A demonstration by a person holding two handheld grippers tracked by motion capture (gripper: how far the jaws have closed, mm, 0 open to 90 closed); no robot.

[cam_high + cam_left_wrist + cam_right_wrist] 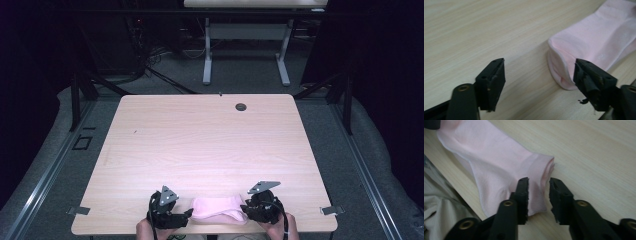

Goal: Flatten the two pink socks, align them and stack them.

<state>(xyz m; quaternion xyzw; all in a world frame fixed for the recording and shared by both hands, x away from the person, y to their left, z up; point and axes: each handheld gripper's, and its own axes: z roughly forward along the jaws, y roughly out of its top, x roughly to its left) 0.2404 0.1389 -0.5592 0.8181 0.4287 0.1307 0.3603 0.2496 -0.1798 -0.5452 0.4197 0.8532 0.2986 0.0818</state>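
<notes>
**Pink sock at the near edge, both claws closing in, nothing lifted yet**

High view: pink sock (218,209) lying flat on the table (200,140), hard against the near edge, between the two tools. Left gripper (189,213) at the sock's left end, right gripper (245,206) at its right end, each touching or almost touching the fabric; too small here to tell which. Rest of the tabletop bare apart from a small round cable hole (241,107) near the far edge.

Left gripper view: left gripper (540,75) spread wide, with bare wood showing between its jaws. Sock (596,42) off to the right, its rounded end just beside the right-hand jaw, possibly brushing it. Nothing clamped.

Right gripper view: right gripper (539,192) narrowed to a slim gap, poised over the banded end of the sock (499,157). Edge of the fabric between the jaws or just beneath them; a real pinch not confirmed, since a gap remains and the cloth looks unsqueezed. Pale cloth (439,212) visible past the table edge at lower left.

Progress, as a judgement: early stage. Approach done on both sides, right side nearer to a hold than the left. Left to do: close on each end, then lift, straighten or fold. Sock resting on the wood, not raised.
</notes>
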